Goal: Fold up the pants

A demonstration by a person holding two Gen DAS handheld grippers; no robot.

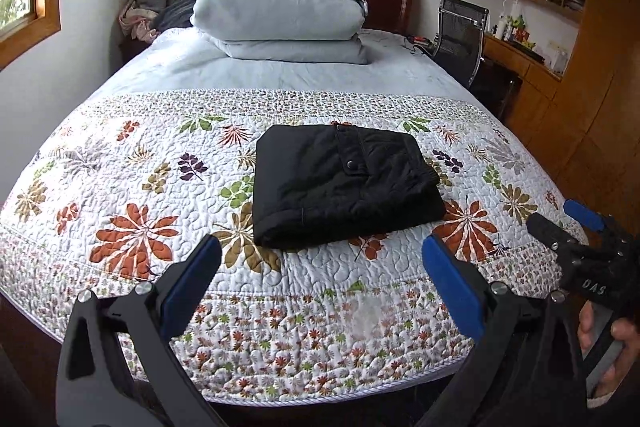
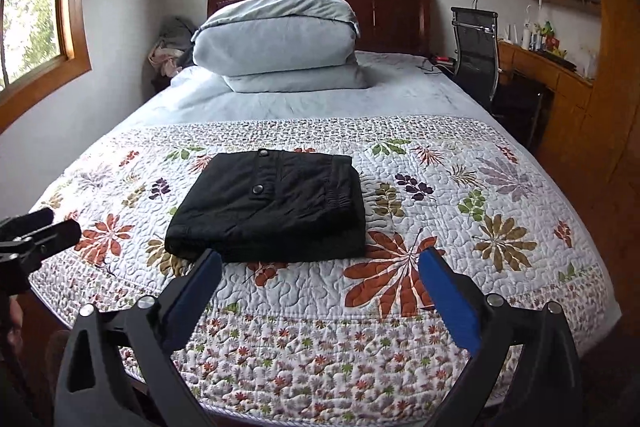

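Both grippers, left gripper (image 1: 322,267) and right gripper (image 2: 320,281), gape empty; pants (image 1: 344,187) look soft and floppy, so grab the thick folded edge.

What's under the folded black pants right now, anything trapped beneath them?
The black pants lie folded on the floral quilt; only quilt shows around every edge. Whatever lies directly beneath is covered, so I cannot rule out something flat.

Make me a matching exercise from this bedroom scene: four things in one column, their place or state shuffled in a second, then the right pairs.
Things:
1. black pants
2. folded blue duvet
3. office chair
4. left gripper

Place or state:
A. beside the bed, at the desk
B. open, holding nothing
C. folded flat on the floral quilt
D. stacked near the headboard

Pairs: 1-C, 2-D, 3-A, 4-B
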